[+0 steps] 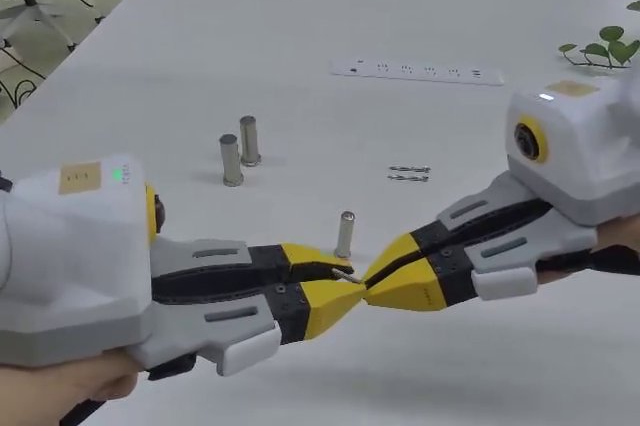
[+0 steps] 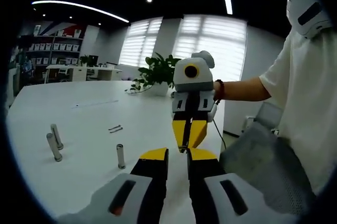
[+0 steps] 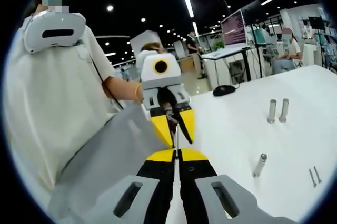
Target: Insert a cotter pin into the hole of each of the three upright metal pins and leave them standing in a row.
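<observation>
Three metal pins stand upright on the white table (image 1: 300, 36): two close together (image 1: 249, 140) (image 1: 231, 160) at the left, and one alone (image 1: 345, 234) just behind the gripper tips. My right gripper (image 1: 368, 286) comes in from the right, shut on a thin cotter pin (image 1: 344, 272) that points at my left gripper (image 1: 355, 279). The left jaws stand a little apart around the cotter pin's free end. In the right gripper view the cotter pin (image 3: 176, 137) rises from the shut tips (image 3: 176, 153). In the left gripper view the own jaws (image 2: 178, 153) show a gap.
Two spare cotter pins (image 1: 409, 174) lie on the table right of the metal pins. A white power strip (image 1: 418, 71) lies further back, and a green plant (image 1: 605, 46) stands at the far right edge. Other desks and people show in the room behind.
</observation>
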The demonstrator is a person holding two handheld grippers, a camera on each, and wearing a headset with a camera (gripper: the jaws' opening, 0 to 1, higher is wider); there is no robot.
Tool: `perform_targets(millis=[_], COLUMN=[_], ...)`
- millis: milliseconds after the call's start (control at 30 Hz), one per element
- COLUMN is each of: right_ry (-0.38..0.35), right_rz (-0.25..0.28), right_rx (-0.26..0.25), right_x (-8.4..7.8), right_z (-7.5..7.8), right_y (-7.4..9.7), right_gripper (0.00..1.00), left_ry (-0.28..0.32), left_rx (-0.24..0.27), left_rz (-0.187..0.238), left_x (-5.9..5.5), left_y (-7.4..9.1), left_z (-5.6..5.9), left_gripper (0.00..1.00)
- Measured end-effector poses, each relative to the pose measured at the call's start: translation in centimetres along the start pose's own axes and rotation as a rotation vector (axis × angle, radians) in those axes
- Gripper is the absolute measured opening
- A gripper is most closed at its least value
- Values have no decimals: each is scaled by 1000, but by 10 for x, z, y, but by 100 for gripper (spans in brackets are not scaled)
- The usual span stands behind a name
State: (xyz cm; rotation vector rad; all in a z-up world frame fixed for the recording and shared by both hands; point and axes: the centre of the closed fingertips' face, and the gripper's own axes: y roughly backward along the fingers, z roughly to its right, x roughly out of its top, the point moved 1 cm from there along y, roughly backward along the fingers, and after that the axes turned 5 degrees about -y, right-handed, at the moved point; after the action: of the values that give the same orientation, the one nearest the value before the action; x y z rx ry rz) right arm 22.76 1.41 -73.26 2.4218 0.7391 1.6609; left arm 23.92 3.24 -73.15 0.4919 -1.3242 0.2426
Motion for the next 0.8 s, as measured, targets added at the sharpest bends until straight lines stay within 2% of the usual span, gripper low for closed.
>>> perform_targets(millis=[200,400,633,800], right_ry=[7,34,56,48], right_rz=[-54,-137,-225,-252], right_rx=[-65,-140,-206,-230], right_x=[-3,-10,-20,-24], right_z=[13,30,48,58], right_y=[9,18,24,27], right_gripper=[3,3,3,3], left_ry=[-2,-10,-20,-22], left_rx=[62,117,201,248], left_rz=[7,-6,-34,-61], left_x=[-2,-4,-8,-12], left_y=[2,3,3,0], left_z=[-9,-18,-38,-52], left_gripper=[23,27,29,29])
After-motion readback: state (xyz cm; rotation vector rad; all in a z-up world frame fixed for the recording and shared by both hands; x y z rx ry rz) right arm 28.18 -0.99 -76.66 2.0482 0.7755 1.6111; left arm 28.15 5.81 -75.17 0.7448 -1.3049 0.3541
